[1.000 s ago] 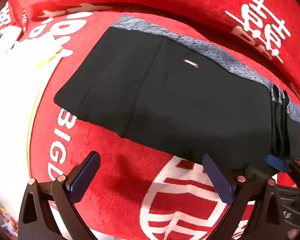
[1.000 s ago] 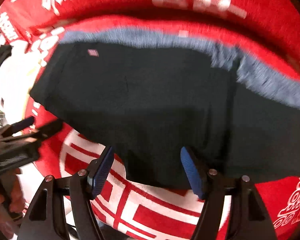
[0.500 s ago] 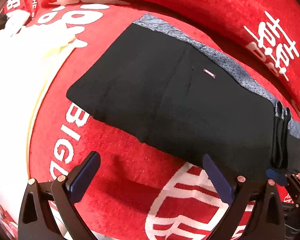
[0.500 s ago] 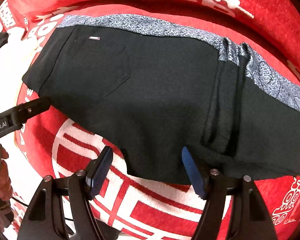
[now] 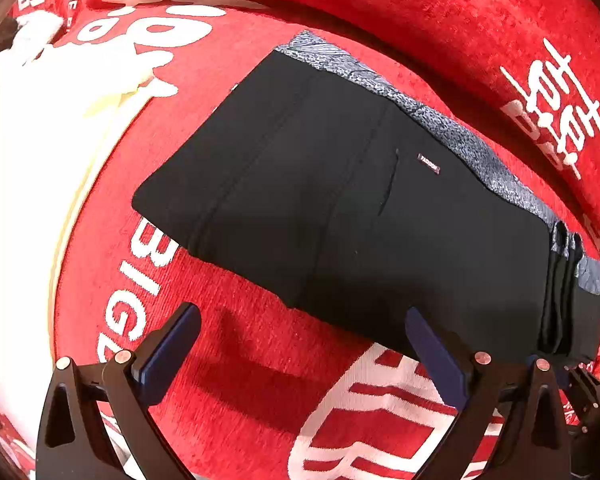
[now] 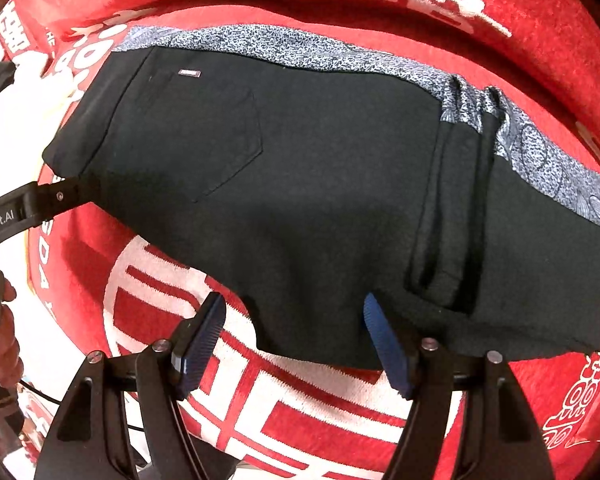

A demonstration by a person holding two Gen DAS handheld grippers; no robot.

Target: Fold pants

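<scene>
Black pants lie folded flat on a red blanket w/ white lettering. A grey-blue patterned strip runs along the far edge of the pants; can't tell if it's lining or a separate cloth under them. Small metal tag next to the back pocket. In the right wrist view there's a bunched vertical fold toward the right side of the pants.

Left gripper: jaws wide apart, nothing between them, hanging over bare red blanket just beside the near edge of the pants; right-hand finger overlaps the pants edge in view, contact unclear. In the right wrist view the same gripper's finger tip sits by the pants' left corner, w/ a person's hand on the handle.

Right gripper: jaws spread wide, not clamped. Near hem of pants sits between the two blue pads; right pad is at or against the cloth edge, left pad over the blanket's white pattern.

White cloth at far left.
</scene>
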